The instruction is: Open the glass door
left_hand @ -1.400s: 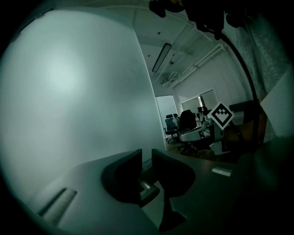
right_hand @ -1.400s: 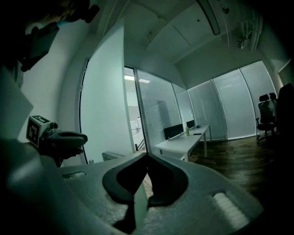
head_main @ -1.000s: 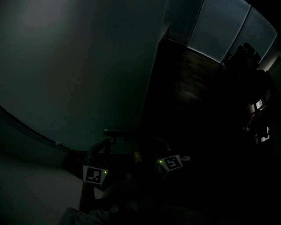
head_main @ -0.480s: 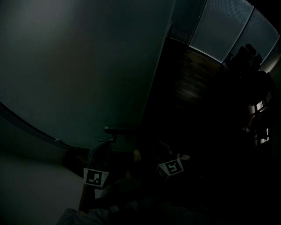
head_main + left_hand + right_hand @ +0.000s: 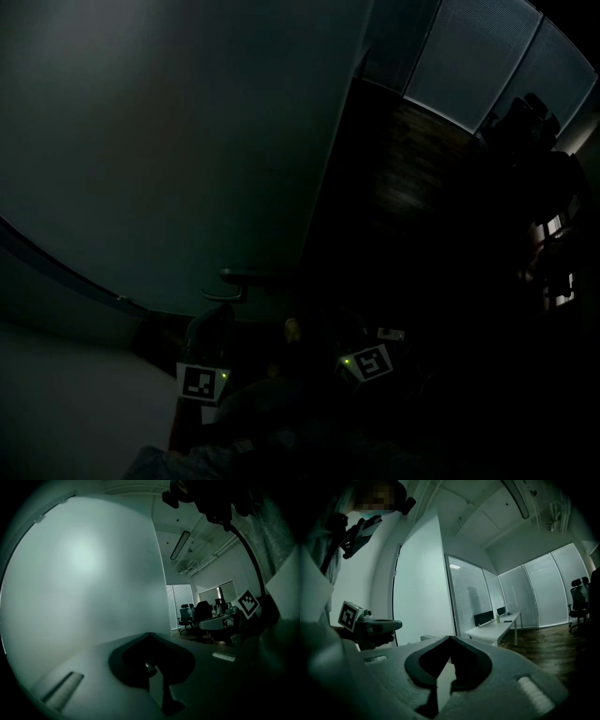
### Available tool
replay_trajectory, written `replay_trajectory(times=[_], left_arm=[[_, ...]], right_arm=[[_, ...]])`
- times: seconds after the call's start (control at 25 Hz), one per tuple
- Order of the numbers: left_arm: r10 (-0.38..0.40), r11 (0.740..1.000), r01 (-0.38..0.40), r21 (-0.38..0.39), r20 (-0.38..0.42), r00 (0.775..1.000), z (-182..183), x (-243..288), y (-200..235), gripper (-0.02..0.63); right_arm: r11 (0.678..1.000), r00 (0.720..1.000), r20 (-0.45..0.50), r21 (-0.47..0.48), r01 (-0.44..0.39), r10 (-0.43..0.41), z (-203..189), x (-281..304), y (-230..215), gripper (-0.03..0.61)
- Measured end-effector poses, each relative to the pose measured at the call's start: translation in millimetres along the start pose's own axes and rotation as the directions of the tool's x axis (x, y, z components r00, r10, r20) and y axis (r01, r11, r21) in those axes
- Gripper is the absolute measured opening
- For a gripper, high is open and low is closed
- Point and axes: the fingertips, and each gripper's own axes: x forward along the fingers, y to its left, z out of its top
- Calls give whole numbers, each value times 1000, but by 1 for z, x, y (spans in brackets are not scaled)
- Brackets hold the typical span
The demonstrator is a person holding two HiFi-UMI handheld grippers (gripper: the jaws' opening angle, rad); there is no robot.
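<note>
Here, left gripper (image 5: 148, 635) and right gripper (image 5: 450, 638), fingers clenched, hover by the handle (image 5: 236, 276) of the glass door (image 5: 187, 141).

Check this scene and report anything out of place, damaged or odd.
Nothing stands out. The glass door looks whole and unmarked, its handle sits level, and the desk and office chairs beyond stand upright. The room is very dark, so small flaws could go unseen.

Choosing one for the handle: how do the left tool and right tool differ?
Left tool faces the frosted glass door up close; right tool faces a desk across the room. Left tool sits by the door handle; right tool is farther from it. Both are shut.
</note>
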Motion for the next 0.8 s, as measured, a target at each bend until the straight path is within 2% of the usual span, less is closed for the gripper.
replay_trajectory(times=[0.8], left_arm=[[-6,999,6,32,-12,1000,2,1,-6,3]], right_arm=[[1000,1000,21,9,10,-10,4,-3,-2,-1]])
